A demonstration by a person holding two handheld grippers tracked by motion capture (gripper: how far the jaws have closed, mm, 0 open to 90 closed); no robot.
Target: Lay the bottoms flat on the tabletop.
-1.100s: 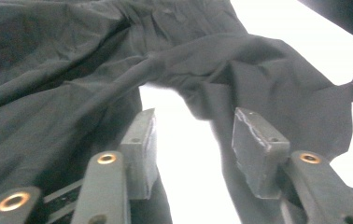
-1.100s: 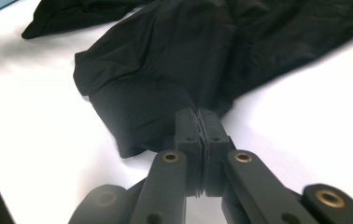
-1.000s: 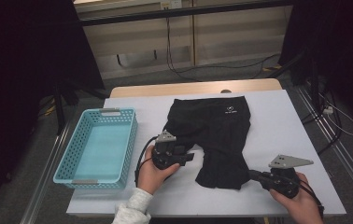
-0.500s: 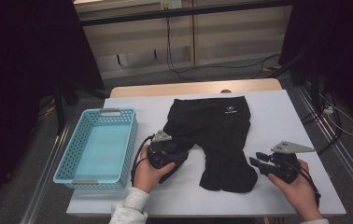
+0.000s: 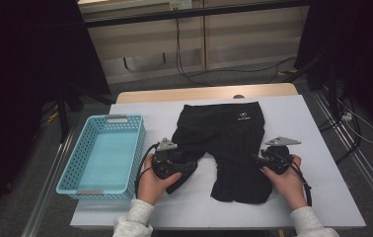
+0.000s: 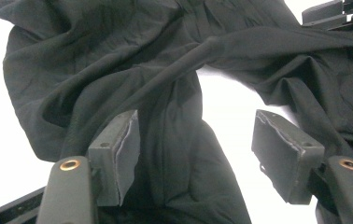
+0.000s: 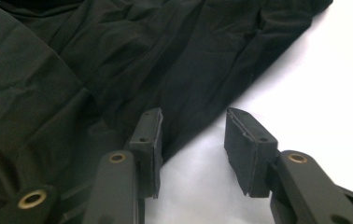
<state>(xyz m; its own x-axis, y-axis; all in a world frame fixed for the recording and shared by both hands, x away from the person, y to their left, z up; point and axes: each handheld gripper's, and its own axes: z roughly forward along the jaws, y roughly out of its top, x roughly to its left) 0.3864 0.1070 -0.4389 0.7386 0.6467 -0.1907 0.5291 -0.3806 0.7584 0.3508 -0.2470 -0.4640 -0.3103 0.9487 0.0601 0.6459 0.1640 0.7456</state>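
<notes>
On white table (image 5: 317, 148): black shorts (image 5: 234, 143) spread flat. Left gripper (image 5: 187, 167) jaws apart over left leg; right gripper (image 5: 256, 160) jaws apart at right leg edge. Blue basket (image 5: 83, 173) leftward.

We count one pair of black shorts (image 5: 231, 143), one blue basket (image 5: 106, 157), two tools and one counter (image 5: 317, 138).

From above, my room looks dim and dark toward nine and three o'clock. In my gripper views the table (image 6: 226, 100) glares white, blown out, while the shorts (image 7: 72, 70) stay murky, perhaps slightly soft.
</notes>
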